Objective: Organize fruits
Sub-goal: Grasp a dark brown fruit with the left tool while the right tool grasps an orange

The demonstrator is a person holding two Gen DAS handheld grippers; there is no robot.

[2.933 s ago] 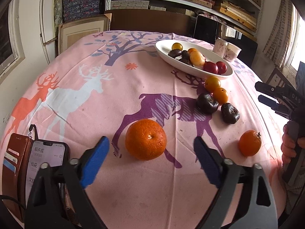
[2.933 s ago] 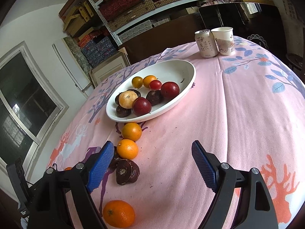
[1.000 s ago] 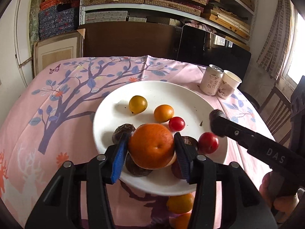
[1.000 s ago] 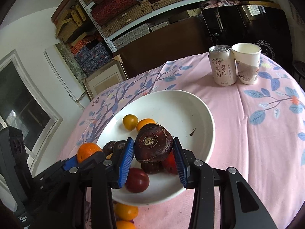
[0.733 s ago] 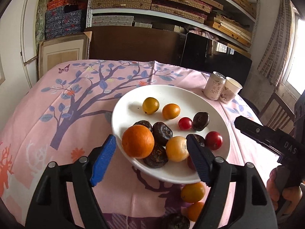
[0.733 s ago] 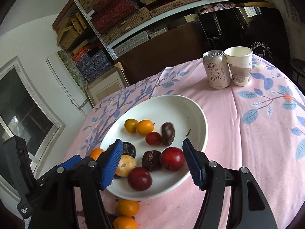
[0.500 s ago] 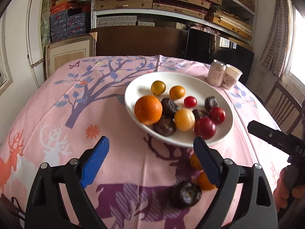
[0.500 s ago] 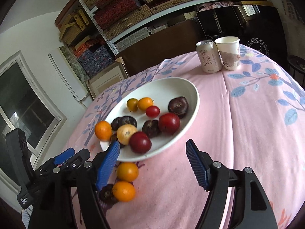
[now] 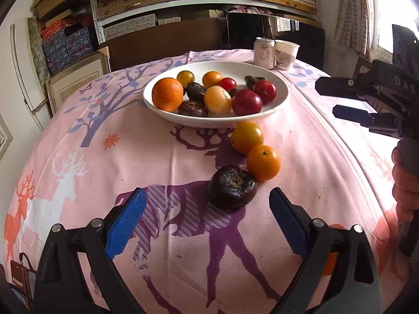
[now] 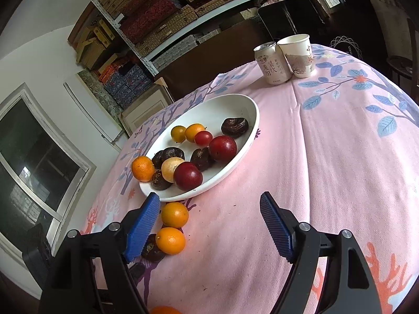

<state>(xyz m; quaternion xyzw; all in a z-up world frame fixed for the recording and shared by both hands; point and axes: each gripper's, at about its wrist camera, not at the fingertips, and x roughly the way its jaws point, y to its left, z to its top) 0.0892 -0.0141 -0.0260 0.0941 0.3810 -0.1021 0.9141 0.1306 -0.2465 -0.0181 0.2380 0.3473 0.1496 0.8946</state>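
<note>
A white oval plate (image 9: 281, 99) (image 10: 251, 112) holds several fruits, among them a big orange (image 9: 167, 94) (image 10: 142, 168) at its left end. On the pink cloth in front of it lie a yellow-orange fruit (image 9: 247, 137) (image 10: 174, 214), a small orange (image 9: 263, 162) (image 10: 170, 240) and a dark purple fruit (image 9: 231, 187) (image 10: 152, 251). My left gripper (image 9: 207, 221) is open and empty, just short of the dark fruit. My right gripper (image 10: 209, 225) is open and empty, right of the loose fruits; it also shows at the right of the left wrist view (image 9: 353, 99).
A drink can (image 9: 264, 52) (image 10: 272, 62) and a paper cup (image 9: 285, 54) (image 10: 298, 55) stand behind the plate. Another orange (image 10: 163, 309) (image 9: 331, 259) lies near the table's front edge, mostly hidden. A phone case (image 9: 18, 274) lies at the front left. Shelves line the back wall.
Both grippers let go of their fruits, the orange and a dark fruit, in the plate and opened. Both then drew back from the plate toward the loose fruits on the cloth.
</note>
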